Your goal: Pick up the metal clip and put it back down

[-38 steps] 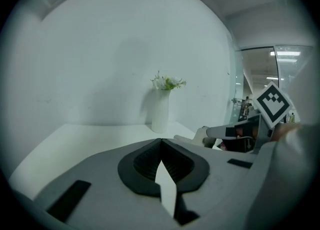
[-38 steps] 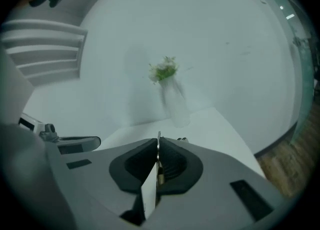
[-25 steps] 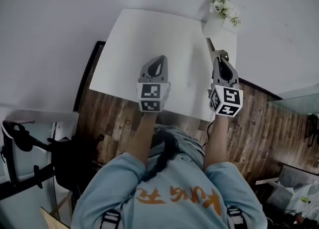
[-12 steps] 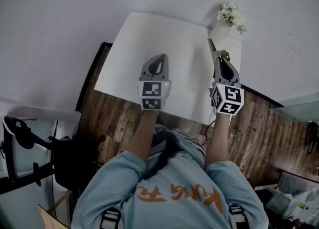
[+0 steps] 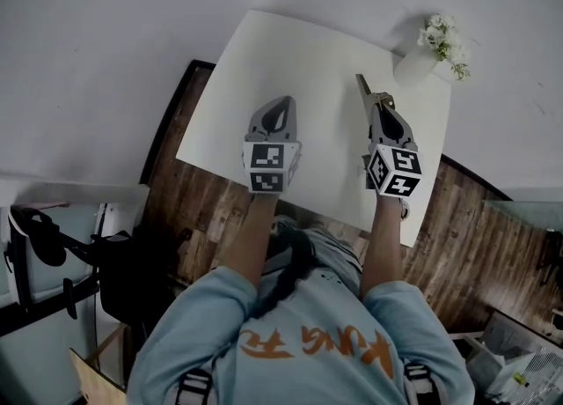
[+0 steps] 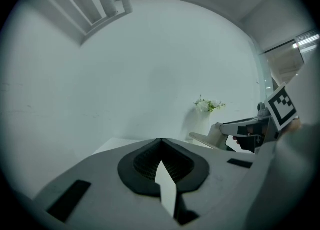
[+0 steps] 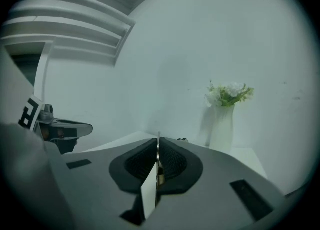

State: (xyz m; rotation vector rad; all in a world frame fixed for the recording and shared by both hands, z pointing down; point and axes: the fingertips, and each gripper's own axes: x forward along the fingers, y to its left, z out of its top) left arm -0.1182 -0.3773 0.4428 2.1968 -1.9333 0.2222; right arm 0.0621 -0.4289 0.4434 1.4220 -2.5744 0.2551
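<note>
A thin metal clip (image 5: 361, 84) sticks out ahead of my right gripper (image 5: 376, 99), which is shut on it above the right part of the white table (image 5: 299, 51). In the right gripper view the clip (image 7: 158, 143) shows as a narrow upright blade pinched between the dark pads. My left gripper (image 5: 282, 106) hovers over the table's near middle, its tips (image 6: 160, 141) meeting with nothing between them. The left gripper view shows the right gripper (image 6: 245, 130) off to the right, held level.
A white vase (image 5: 413, 65) with small white flowers (image 5: 442, 35) stands at the table's far right corner, just beyond the right gripper. Dark wooden floor (image 5: 211, 209) lies along the table's near side. Black equipment (image 5: 40, 245) sits at the lower left.
Both grippers have shifted left over the table. The right one has come away from the vase, still gripping the clip. The left gripper stays shut and empty.
</note>
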